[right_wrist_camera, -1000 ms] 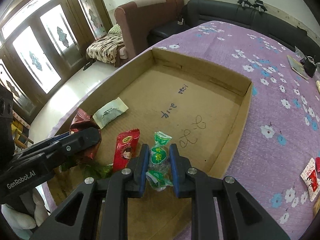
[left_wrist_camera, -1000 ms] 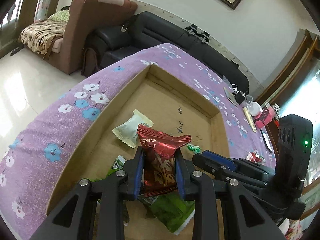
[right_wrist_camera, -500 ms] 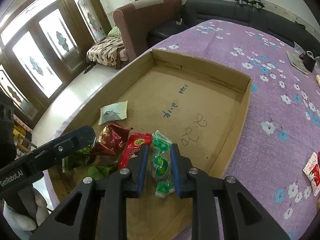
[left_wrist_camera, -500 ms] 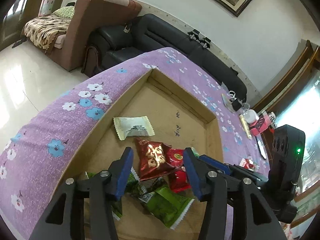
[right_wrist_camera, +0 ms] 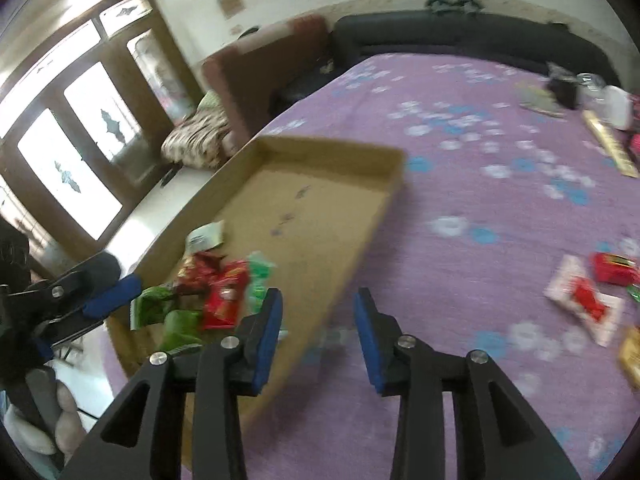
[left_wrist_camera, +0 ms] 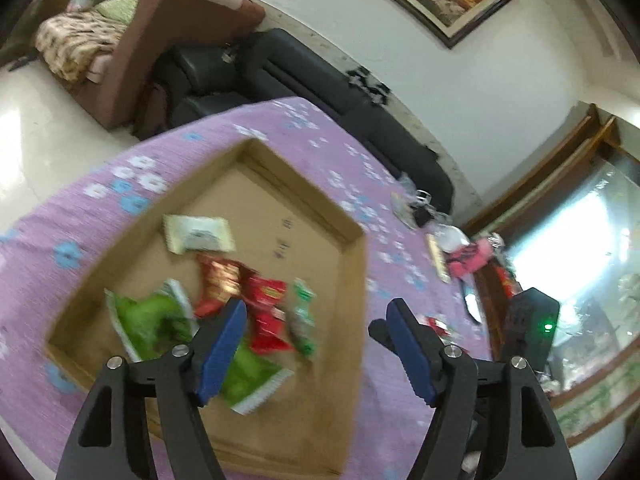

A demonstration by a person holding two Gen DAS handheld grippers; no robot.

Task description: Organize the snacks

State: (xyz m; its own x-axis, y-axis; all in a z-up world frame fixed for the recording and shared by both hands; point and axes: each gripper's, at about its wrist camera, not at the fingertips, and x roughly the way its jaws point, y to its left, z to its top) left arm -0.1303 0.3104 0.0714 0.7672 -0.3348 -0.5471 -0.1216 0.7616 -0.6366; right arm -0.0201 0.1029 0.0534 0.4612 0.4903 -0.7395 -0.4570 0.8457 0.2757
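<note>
A shallow cardboard tray [left_wrist_camera: 354,280] lies on the purple flowered cloth. In it are a white packet [left_wrist_camera: 198,234], a dark red packet [left_wrist_camera: 218,280], a red packet [left_wrist_camera: 266,312], a green-and-white candy [left_wrist_camera: 304,320] and green packets [left_wrist_camera: 152,320]. My left gripper [left_wrist_camera: 316,312] hovers above the tray's near right part. Its jaws are opening and nothing is between them. My right gripper [right_wrist_camera: 318,300] hangs over the tray's right rim [right_wrist_camera: 376,232]. Its jaws are also opening and hold nothing. The green candy [right_wrist_camera: 258,276] and red packet [right_wrist_camera: 224,296] lie just left of it.
Loose snacks lie on the cloth to the right: a white-and-red packet [right_wrist_camera: 584,300], a red packet [right_wrist_camera: 614,268] and a yellowish one [right_wrist_camera: 632,352]. Small clutter [right_wrist_camera: 608,104] sits at the table's far end. A black sofa [left_wrist_camera: 360,120] and a brown armchair [left_wrist_camera: 160,40] stand beyond.
The left gripper let go of the dark red packet, the right gripper let go of the green candy. Both now lie in the tray. Both grippers opened, rose and swung right.
</note>
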